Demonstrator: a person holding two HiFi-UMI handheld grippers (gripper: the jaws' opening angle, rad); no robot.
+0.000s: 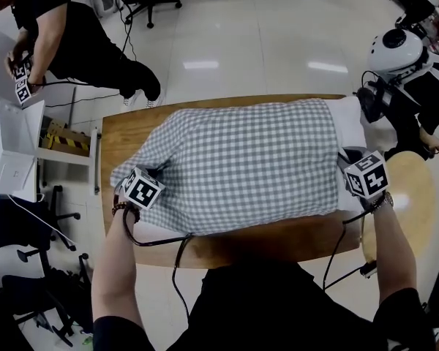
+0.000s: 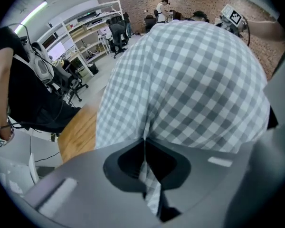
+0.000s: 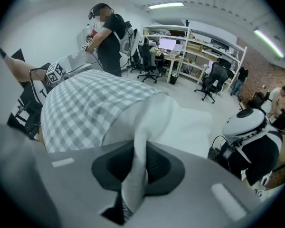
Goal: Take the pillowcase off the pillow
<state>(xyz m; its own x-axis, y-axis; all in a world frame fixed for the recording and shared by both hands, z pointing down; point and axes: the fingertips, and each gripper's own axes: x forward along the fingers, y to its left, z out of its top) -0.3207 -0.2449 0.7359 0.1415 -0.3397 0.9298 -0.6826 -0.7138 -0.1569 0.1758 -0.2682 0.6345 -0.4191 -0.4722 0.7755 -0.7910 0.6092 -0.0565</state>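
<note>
A grey-and-white checked pillowcase covers a pillow that lies across the wooden table. The pillow's white end sticks out of the case on the right. My left gripper sits at the case's near left corner. In the left gripper view its jaws are shut on a fold of the checked pillowcase. My right gripper is at the near right end. In the right gripper view it is shut on a fold of the white pillow, next to the pillowcase's open edge.
A person in black stands beyond the table's far left, holding another marker cube. A white helmet and dark gear sit at the far right. A round wooden top adjoins the table's right end. A white box and office chairs stand left.
</note>
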